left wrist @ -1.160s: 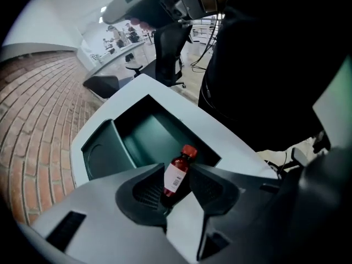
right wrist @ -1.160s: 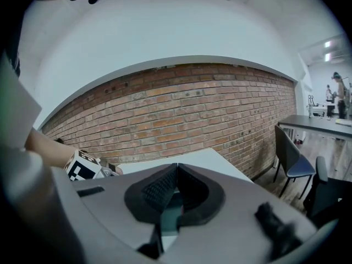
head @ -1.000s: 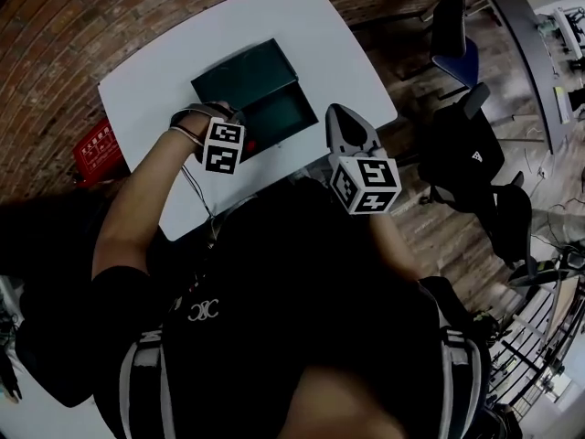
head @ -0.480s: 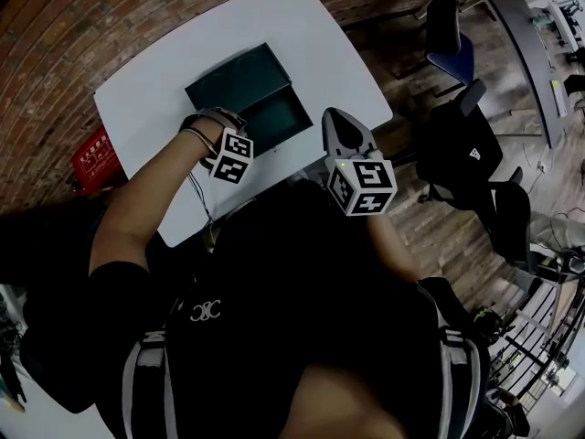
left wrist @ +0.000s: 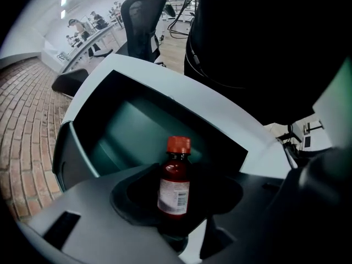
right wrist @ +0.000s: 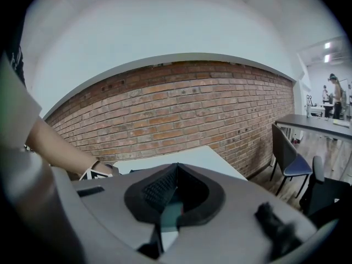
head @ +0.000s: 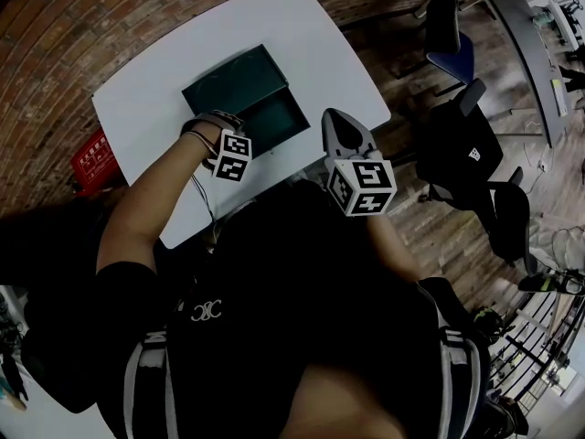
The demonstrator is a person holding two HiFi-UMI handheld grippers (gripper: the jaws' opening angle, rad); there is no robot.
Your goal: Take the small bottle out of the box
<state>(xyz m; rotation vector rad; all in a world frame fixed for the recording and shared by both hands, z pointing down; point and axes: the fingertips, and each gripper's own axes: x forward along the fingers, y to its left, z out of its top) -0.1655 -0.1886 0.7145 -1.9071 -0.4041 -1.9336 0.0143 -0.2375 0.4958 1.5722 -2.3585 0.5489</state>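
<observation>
A small brown bottle (left wrist: 175,187) with a red cap and a white label stands upright between the jaws of my left gripper (left wrist: 177,202). The jaws are opening, and there is a gap on both sides of the bottle. Just beyond it lies the dark green box (left wrist: 132,139), open, with its lid (head: 233,80) folded back on the white table (head: 311,35). In the head view the left gripper (head: 230,156) is at the box's near edge and the bottle is hidden. My right gripper (head: 340,133) hovers right of the box, its jaws (right wrist: 175,169) shut on nothing.
The table's near edge runs under my arms. A red case (head: 91,158) lies on the brick floor to the left. Black office chairs (head: 471,154) stand to the right, with a blue chair (head: 457,58) and a desk behind them.
The left gripper has drawn back a little from the box toward the table's near edge. The right gripper has stayed where it was.
</observation>
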